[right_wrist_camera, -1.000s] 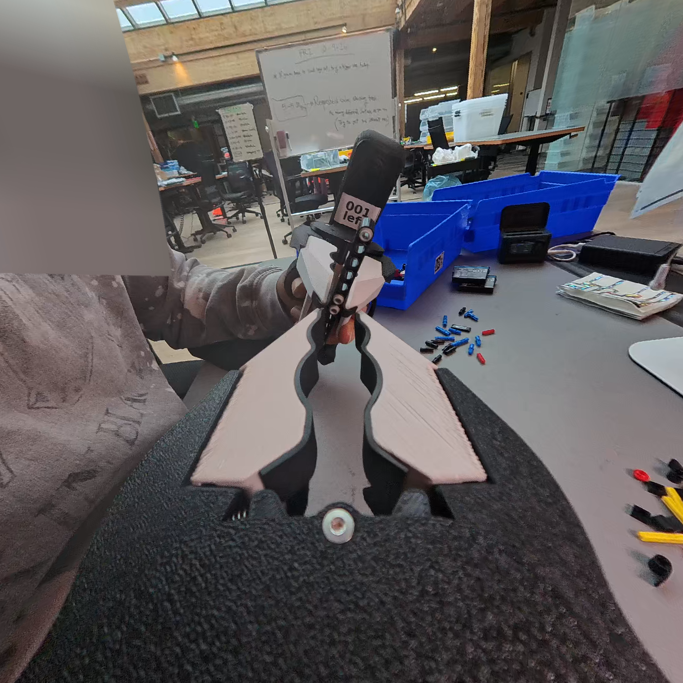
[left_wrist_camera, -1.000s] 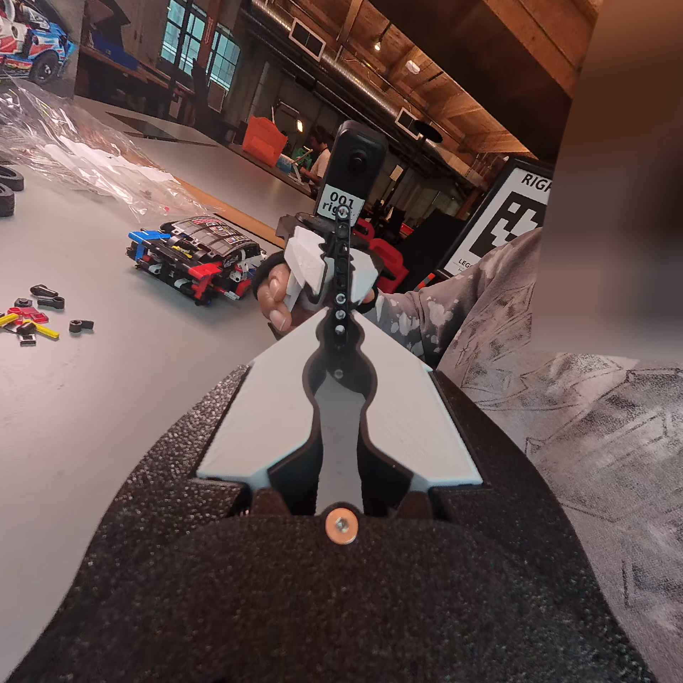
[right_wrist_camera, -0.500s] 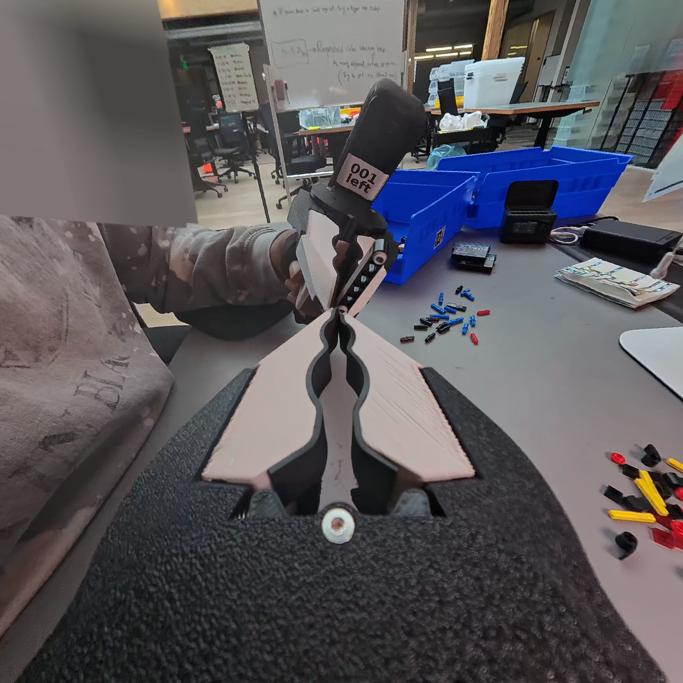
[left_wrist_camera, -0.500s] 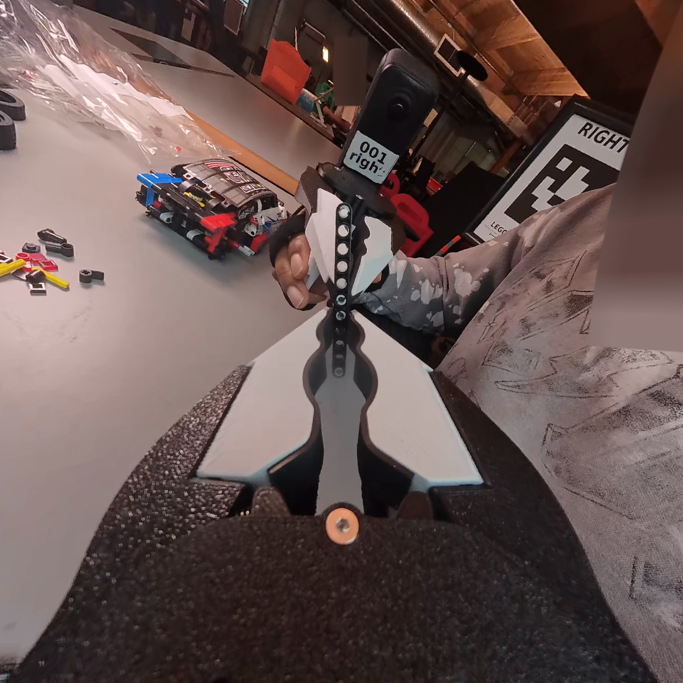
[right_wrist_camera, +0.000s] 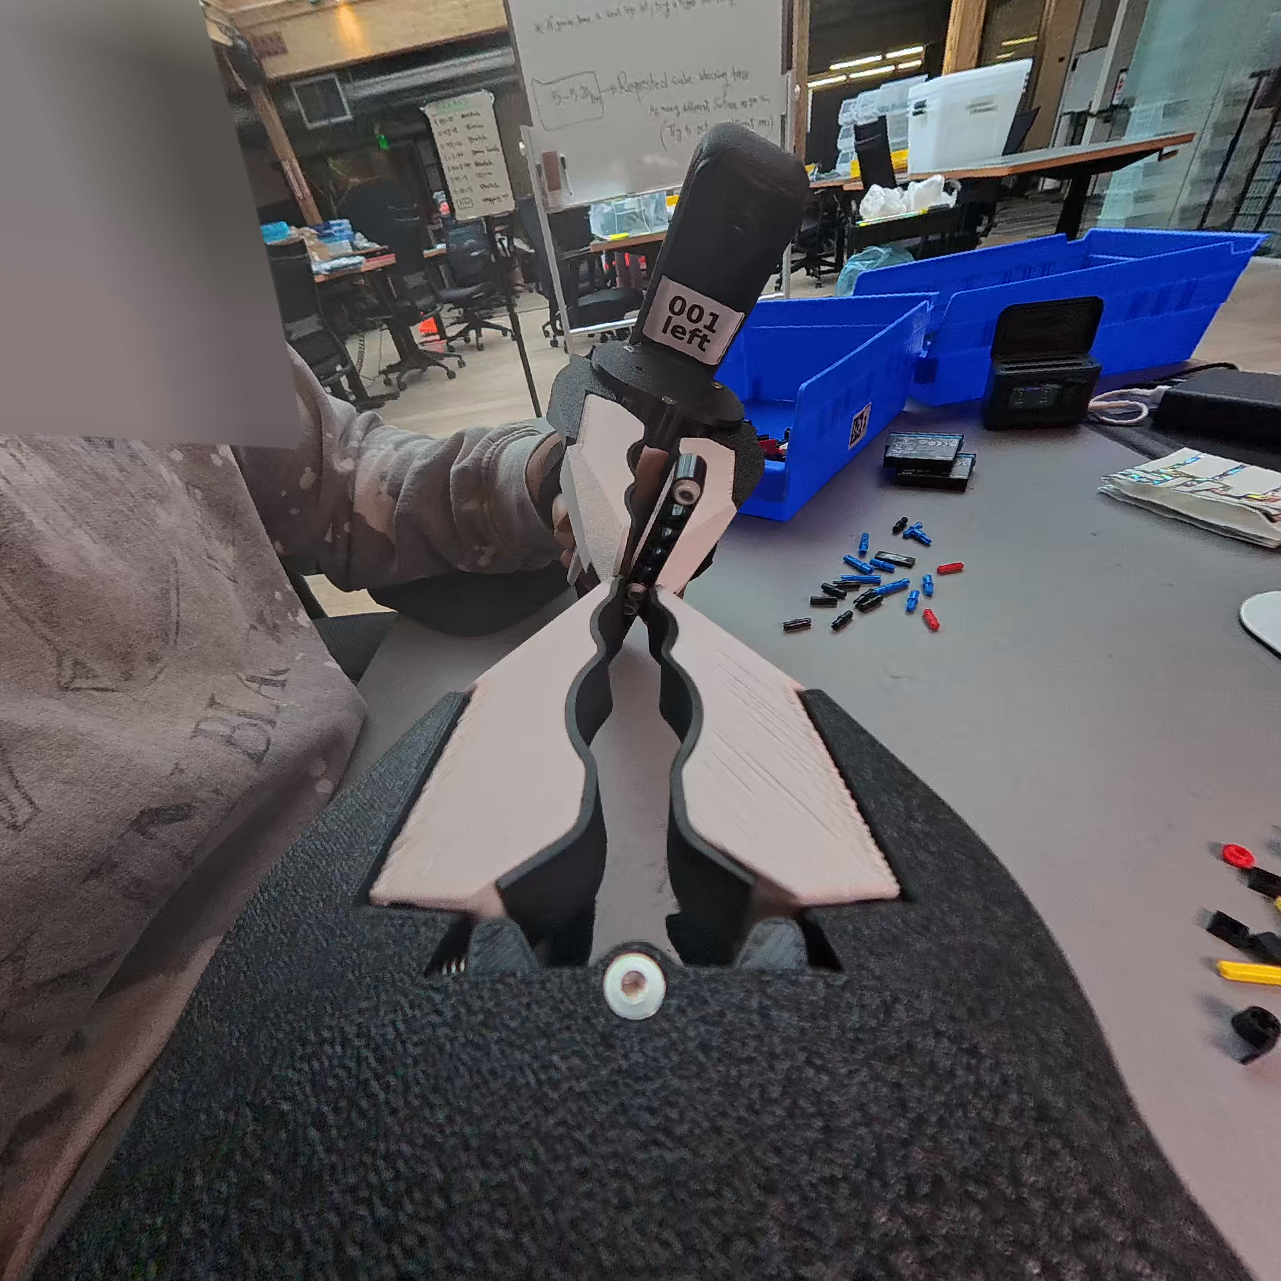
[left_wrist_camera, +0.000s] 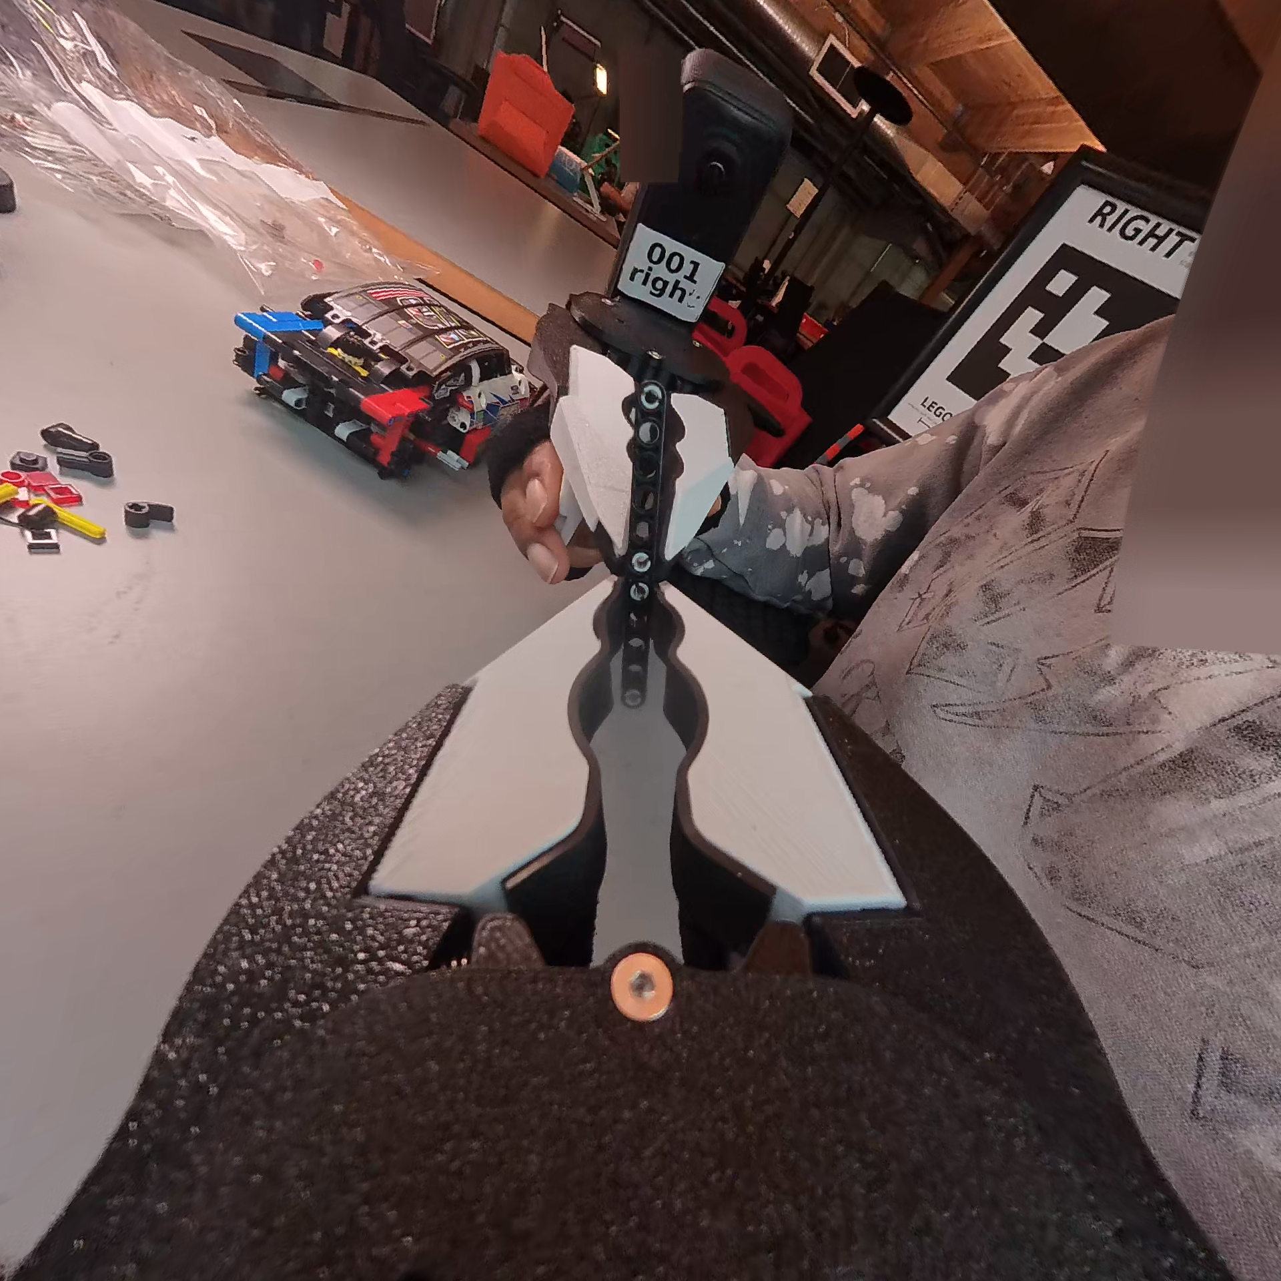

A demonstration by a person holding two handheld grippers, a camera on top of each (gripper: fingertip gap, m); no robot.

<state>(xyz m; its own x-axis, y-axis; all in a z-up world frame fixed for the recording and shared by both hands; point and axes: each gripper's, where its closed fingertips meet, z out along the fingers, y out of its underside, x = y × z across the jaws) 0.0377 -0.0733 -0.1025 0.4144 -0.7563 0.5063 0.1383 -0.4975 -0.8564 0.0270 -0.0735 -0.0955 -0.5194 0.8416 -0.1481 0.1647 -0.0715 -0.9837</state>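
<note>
A long black beam with a row of holes is held in the air between my two grippers, which face each other tip to tip above the grey table. My left gripper is shut on the beam, whose near end reaches back between its jaws. My right gripper is shut on the beam's other end. In the left wrist view the beam runs up between the right gripper's white fingers. A person's hand holds that gripper.
A black, red and blue brick-built toy car stands on the table with small loose parts and clear plastic bags nearby. Blue bins, scattered blue and black pins, a black case and a booklet lie farther off. The grippers are tip to tip, or close to it.
My right gripper has closed from open onto the beam's end. Both grippers have tilted and shifted a little, and the left one has kept its hold on the beam.
</note>
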